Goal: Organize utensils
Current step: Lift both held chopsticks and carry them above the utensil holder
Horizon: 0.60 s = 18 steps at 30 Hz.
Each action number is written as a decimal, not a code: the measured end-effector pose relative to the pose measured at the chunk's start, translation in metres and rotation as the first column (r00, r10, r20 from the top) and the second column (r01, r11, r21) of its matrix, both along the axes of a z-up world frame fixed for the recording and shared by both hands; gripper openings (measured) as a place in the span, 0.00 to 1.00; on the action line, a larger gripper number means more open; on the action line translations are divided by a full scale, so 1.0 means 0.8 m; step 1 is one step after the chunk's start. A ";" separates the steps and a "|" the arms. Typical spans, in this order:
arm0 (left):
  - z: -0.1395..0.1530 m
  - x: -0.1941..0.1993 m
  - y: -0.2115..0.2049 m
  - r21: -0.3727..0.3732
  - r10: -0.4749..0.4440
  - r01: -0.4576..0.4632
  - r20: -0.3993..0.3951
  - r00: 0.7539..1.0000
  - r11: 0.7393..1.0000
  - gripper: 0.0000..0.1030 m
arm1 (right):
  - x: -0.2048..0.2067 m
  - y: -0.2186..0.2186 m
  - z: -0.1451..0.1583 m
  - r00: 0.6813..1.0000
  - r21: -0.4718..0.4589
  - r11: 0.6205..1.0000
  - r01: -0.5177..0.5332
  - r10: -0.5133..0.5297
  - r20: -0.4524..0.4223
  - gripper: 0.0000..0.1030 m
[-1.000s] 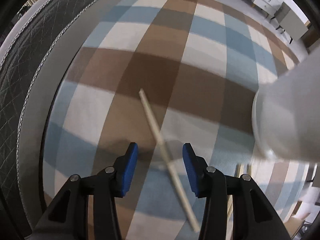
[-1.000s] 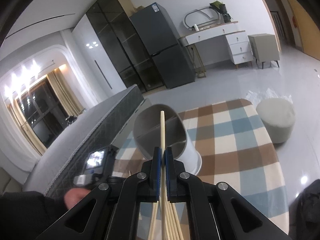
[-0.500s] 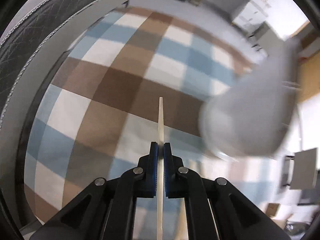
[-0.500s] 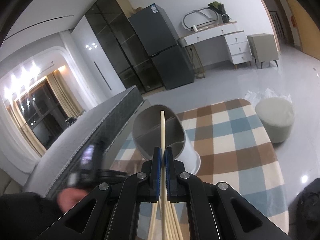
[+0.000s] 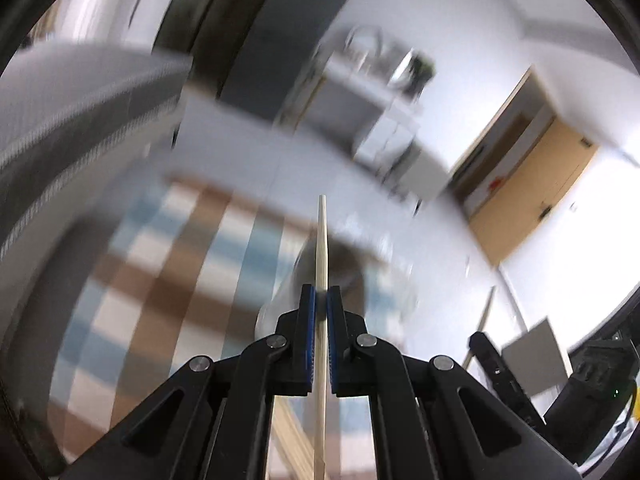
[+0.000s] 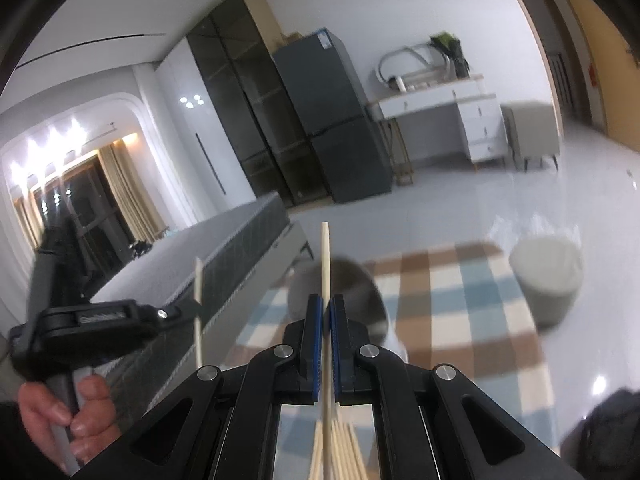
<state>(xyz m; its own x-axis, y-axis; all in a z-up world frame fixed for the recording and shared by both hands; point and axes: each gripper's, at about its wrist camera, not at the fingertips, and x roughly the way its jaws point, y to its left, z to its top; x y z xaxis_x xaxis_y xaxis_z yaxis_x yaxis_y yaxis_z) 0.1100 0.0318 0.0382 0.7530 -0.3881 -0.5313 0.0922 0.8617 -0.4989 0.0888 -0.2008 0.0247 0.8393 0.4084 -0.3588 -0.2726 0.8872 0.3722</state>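
Left wrist view, badly blurred: the left gripper (image 5: 321, 300) has its blue fingers (image 5: 307, 336) clamped on a single pale chopstick (image 5: 322, 240), which points away over the checked rug (image 5: 160, 272). Right wrist view: the right gripper (image 6: 326, 312) is closed on another chopstick (image 6: 325, 256), with a bundle of chopsticks (image 6: 340, 452) fanned out below its fingers. The round grey holder (image 6: 360, 284) stands on the rug just beyond. At far left, a hand (image 6: 68, 416) holds the left gripper up off the rug with its chopstick upright.
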 end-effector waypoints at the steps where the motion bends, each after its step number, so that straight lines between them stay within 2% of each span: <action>1: 0.011 0.002 -0.001 -0.006 0.013 -0.013 0.045 0.999 1.000 0.01 | 0.007 0.002 0.011 1.000 -0.002 1.000 0.000 0.000 0.021 0.03; 5: 0.038 0.021 -0.007 0.010 0.061 -0.064 0.189 0.980 0.998 0.01 | 0.045 0.009 0.046 0.996 0.005 1.000 -0.001 0.001 0.093 0.03; 10: 0.044 0.059 -0.011 0.012 0.098 -0.107 0.298 0.950 0.994 0.01 | 0.117 0.017 0.063 0.993 0.048 0.999 0.021 -0.027 0.112 0.03; 13: 0.033 0.095 -0.014 0.019 0.095 -0.107 0.330 0.939 0.994 0.01 | 0.153 0.023 0.057 0.992 0.066 0.997 0.045 -0.052 0.118 0.03; 18: 0.010 0.141 -0.017 0.033 0.082 -0.097 0.319 0.944 0.995 0.01 | 0.201 0.023 0.026 0.985 0.161 0.981 0.111 -0.131 0.115 0.03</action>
<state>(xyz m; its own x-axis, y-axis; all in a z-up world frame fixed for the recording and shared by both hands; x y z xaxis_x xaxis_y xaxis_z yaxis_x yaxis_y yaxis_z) 0.2225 0.0179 0.0464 0.9159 -0.2913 -0.2760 0.1601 0.8959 -0.4144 0.2500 -0.1825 0.0455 0.9201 0.3429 -0.1894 -0.2194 0.8517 0.4759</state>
